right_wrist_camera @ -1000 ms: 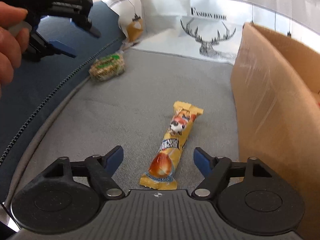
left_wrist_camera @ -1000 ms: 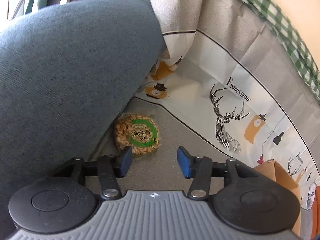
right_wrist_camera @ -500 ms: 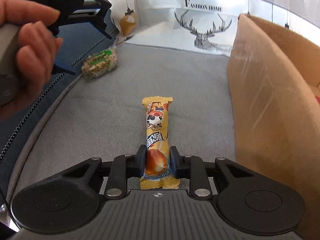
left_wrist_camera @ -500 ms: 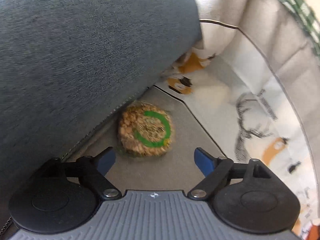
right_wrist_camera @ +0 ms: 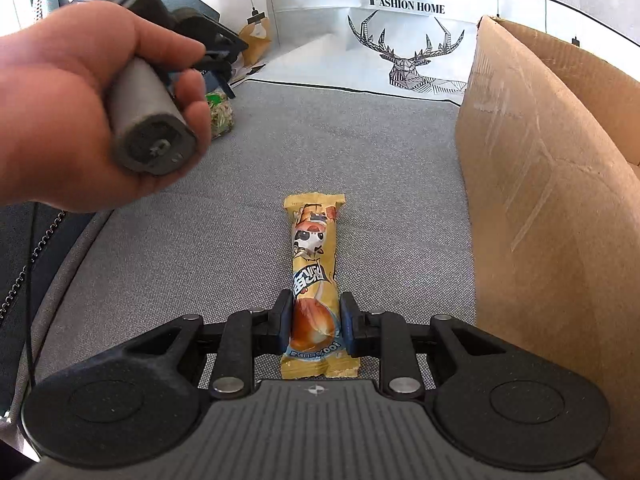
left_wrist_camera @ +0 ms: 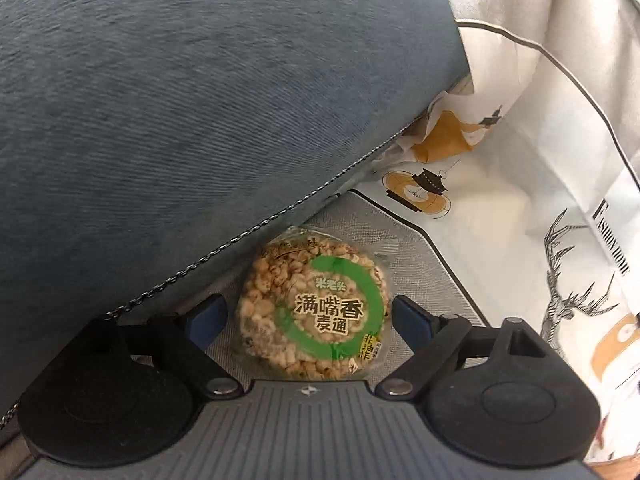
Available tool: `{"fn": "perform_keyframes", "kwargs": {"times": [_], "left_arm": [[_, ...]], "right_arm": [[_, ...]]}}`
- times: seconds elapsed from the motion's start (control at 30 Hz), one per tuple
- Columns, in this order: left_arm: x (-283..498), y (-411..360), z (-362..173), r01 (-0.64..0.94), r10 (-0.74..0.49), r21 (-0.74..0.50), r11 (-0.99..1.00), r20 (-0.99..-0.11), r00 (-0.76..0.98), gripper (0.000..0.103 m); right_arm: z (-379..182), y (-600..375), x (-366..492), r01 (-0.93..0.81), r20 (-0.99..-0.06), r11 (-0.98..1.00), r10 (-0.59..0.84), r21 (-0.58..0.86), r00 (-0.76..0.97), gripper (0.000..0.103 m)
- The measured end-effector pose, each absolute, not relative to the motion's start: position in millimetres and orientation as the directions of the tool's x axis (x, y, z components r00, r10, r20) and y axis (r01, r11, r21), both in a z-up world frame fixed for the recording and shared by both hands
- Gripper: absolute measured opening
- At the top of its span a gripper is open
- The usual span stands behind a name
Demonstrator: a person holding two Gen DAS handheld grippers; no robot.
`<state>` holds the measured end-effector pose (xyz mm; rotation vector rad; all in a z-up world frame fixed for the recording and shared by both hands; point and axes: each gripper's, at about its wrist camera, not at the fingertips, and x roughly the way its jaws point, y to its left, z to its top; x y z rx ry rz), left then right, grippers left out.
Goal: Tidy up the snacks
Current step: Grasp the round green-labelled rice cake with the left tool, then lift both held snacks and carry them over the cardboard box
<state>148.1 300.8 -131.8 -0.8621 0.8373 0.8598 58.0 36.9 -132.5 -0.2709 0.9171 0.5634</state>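
Note:
A round puffed-grain cake in a clear wrapper with a green ring label point(left_wrist_camera: 316, 312) lies on the grey cushion beside the blue pillow. My left gripper point(left_wrist_camera: 310, 320) is open with its blue pads on either side of the cake, not pressing it. The cake also shows in the right wrist view point(right_wrist_camera: 219, 114), partly hidden by the hand. My right gripper point(right_wrist_camera: 314, 326) is shut on the near end of a yellow snack bar point(right_wrist_camera: 314, 268) that lies lengthwise on the cushion.
A blue pillow point(left_wrist_camera: 180, 100) leans over the cake on the left. A white deer-print "Fashion Home" cloth point(right_wrist_camera: 404, 36) covers the back. An open cardboard box point(right_wrist_camera: 552, 184) stands at the right. The hand holding the left gripper point(right_wrist_camera: 80, 100) is at upper left.
My left gripper moved forward until the grain cake sits between its open fingers. My right gripper stays shut on the yellow bar, which was open around it one second ago.

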Motion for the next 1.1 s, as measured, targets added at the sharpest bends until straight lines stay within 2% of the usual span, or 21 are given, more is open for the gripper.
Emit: {"fn": "perform_keyframes", "kwargs": {"times": [0.23,0.47,0.57,0.7,1.0,1.1], "left_arm": [[141,296,-121,-0.849,0.263,-0.291,0.441,-0.863,0.432,0.084],[124,275,-99,-0.723,0.128,-0.33,0.607,-0.858,0.498,0.084],[107,263,-89,-0.687,0.124,-0.299,0.662,-0.861,0.494,0.084],[68,252,-73,-0.657,0.087,-0.32,0.682,-0.857,0.508,0.084],[12,233,-81,-0.656,-0.054,-0.341,0.673,-0.907,0.417,0.085],[14,233,-89,-0.67,-0.038,-0.297,0.681,-0.927,0.372,0.084]], "right_arm": [[-132,37,56,-0.568,-0.803,0.823,0.342,0.006,0.488,0.026],[-129,34,54,-0.558,-0.793,0.83,0.349,0.014,0.499,0.026],[-127,30,50,-0.555,-0.786,0.831,0.354,0.016,0.508,0.026],[-124,28,44,-0.563,-0.784,0.826,0.36,0.016,0.506,0.026],[-123,22,32,-0.584,-0.812,0.81,0.381,0.061,0.442,0.026],[-122,22,28,-0.592,-0.81,0.804,0.387,0.062,0.44,0.026]]}}
